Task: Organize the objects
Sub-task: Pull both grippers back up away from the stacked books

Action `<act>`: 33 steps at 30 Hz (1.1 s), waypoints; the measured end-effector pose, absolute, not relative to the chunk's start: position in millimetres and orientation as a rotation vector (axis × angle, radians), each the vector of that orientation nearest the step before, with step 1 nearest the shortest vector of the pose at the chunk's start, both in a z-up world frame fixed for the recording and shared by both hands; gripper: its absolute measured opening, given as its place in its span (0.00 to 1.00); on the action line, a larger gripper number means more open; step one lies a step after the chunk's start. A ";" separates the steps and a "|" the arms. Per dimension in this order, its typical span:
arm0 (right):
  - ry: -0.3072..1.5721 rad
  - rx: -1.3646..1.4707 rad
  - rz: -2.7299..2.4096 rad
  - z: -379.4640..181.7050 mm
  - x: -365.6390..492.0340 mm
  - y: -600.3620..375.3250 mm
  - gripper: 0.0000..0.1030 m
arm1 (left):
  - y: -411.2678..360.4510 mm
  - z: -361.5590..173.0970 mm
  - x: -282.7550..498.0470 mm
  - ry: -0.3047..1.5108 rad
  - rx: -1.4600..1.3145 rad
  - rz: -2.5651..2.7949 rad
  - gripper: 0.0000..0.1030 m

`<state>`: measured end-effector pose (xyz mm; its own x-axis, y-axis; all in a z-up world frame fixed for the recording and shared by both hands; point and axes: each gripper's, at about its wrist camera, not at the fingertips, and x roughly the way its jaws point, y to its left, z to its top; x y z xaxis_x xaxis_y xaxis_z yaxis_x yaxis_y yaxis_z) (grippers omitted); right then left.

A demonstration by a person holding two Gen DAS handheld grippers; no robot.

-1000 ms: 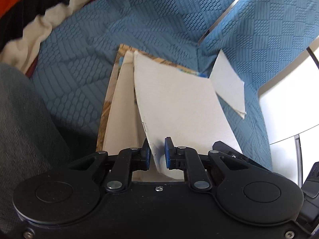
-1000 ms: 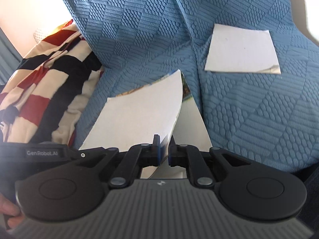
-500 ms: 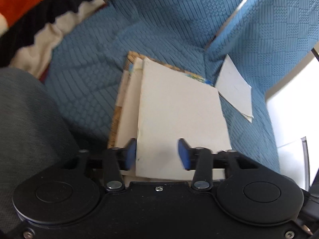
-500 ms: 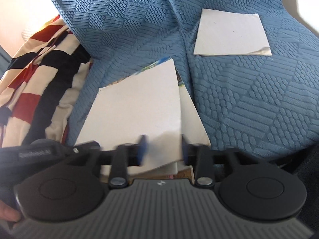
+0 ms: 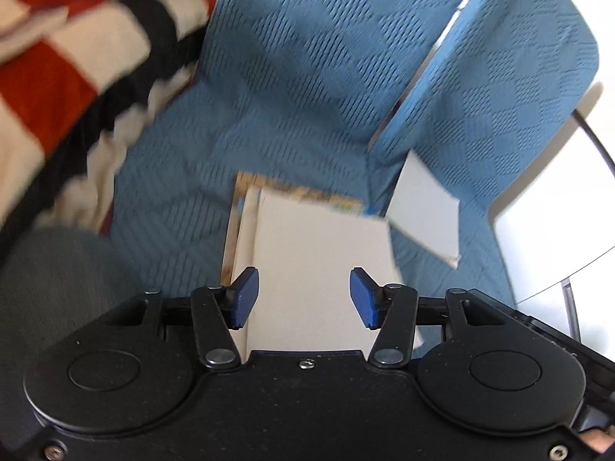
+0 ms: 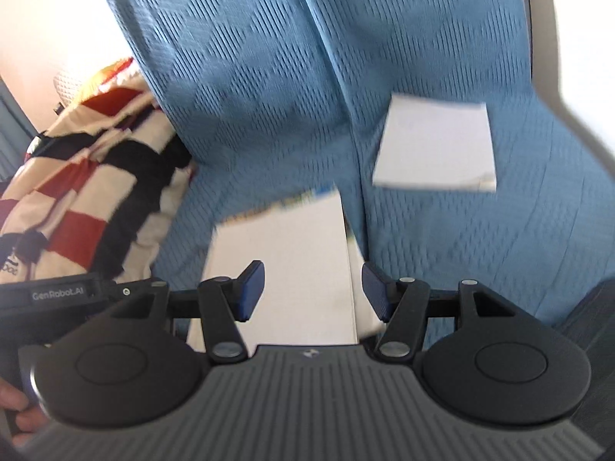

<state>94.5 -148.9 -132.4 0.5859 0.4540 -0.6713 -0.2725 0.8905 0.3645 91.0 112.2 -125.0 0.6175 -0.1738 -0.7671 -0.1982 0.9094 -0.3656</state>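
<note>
Opening over the stack of sheets [image 5: 321, 253], left gripper [image 5: 303, 297] and right gripper [image 6: 313, 292], jaws apart and gripping nothing, looks like the release step just finishing. Stack flat on the blue sofa seat [image 6: 480, 238] near its front edge, long axis toward the backrest. Next up, probably: fetching the lone white sheet [image 6: 434, 150] near the backrest, pinching one edge cleanly.
</note>
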 end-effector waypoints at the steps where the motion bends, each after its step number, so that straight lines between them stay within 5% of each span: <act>1: 0.823 0.228 0.432 -124.3 94.4 -149.5 0.58 | 111.7 -116.5 91.9 0.896 -0.435 0.009 0.51; 14: 0.684 0.214 0.440 -58.2 85.4 -163.0 0.58 | 101.5 -50.1 87.0 0.797 -0.397 -0.043 0.58; 33: 0.670 0.201 0.376 -54.6 55.7 -193.4 0.58 | 59.4 -43.4 77.0 0.789 -0.388 -0.148 0.62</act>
